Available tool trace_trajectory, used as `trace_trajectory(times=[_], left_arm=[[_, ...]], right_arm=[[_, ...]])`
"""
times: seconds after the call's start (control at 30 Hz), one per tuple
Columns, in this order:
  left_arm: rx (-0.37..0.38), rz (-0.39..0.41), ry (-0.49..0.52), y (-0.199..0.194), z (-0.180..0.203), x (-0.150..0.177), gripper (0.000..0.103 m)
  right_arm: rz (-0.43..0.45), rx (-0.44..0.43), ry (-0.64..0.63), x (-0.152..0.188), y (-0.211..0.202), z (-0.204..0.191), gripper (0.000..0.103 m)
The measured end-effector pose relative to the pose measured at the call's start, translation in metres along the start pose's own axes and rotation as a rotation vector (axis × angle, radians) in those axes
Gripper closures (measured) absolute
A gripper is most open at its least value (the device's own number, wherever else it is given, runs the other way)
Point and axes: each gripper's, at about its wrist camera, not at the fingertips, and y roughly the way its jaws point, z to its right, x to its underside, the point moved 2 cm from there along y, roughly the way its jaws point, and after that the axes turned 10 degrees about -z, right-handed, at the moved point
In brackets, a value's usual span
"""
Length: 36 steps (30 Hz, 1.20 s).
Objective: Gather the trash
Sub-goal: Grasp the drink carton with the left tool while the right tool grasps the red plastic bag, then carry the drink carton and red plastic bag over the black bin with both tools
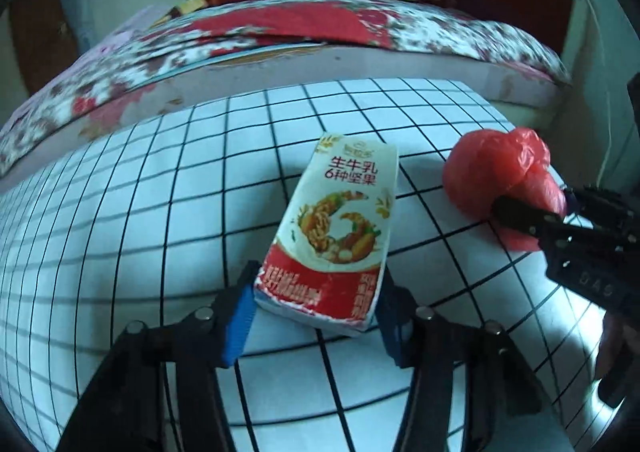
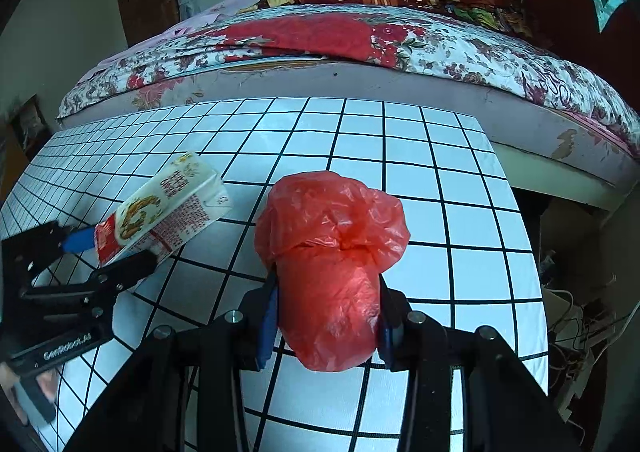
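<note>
- Milk carton: white with a red base band, printed nuts and Chinese lettering; it lies flat on the gridded tabletop, its red end between the blue pads of the left gripper, which press its two sides. The carton's underside is hidden.
- Red plastic bag: thin, crinkled, bunched into a rounded lump, to the right of the carton and apart from it. The right gripper clamps its lower part; the pads are mostly covered by the film.
- What the bag contains cannot be made out.
- Left-wrist view: the right gripper enters at the right edge, partly cut off, one finger against the bag.
- Behind the table: a bed with floral bedding, its far end cut off; tangled cables at the right are hard to make out.
</note>
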Motion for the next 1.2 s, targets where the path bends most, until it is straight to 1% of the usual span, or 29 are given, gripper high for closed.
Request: trace_trajectory(times=[0.13, 0.2, 0.23, 0.37, 0.47, 0.57, 1.03, 1.2], left_arm=[[0.002, 0.010, -0.017, 0.001, 0.000, 0.004, 0.049], [0.018, 0.007, -0.034, 0.000, -0.002, 0.006, 0.050], [0.028, 0.008, -0.033, 0.000, -0.002, 0.004, 0.051], [0.013, 0.045, 0.007, -0.013, 0.004, 0.009, 0.052], [-0.005, 0.085, 0.017, -0.030, 0.007, 0.015, 0.052], [-0.013, 0.103, 0.002, -0.043, 0.007, 0.020, 0.052], [-0.021, 0.136, -0.016, -0.084, 0.013, 0.050, 0.053], [-0.035, 0.166, 0.018, -0.107, 0.026, 0.062, 0.053]], right_arm=[[0.001, -0.007, -0.007, 0.001, 0.000, -0.006, 0.062], [0.012, -0.009, -0.012, 0.002, -0.004, -0.007, 0.066], [0.025, -0.005, -0.018, 0.003, -0.008, -0.007, 0.067], [0.056, -0.015, -0.033, 0.006, -0.022, -0.007, 0.071], [0.067, -0.020, -0.034, 0.011, -0.032, -0.007, 0.071], [0.084, -0.021, -0.023, 0.018, -0.042, -0.005, 0.071], [0.131, -0.023, -0.012, 0.044, -0.093, -0.003, 0.071], [0.155, -0.027, 0.001, 0.058, -0.114, -0.001, 0.071]])
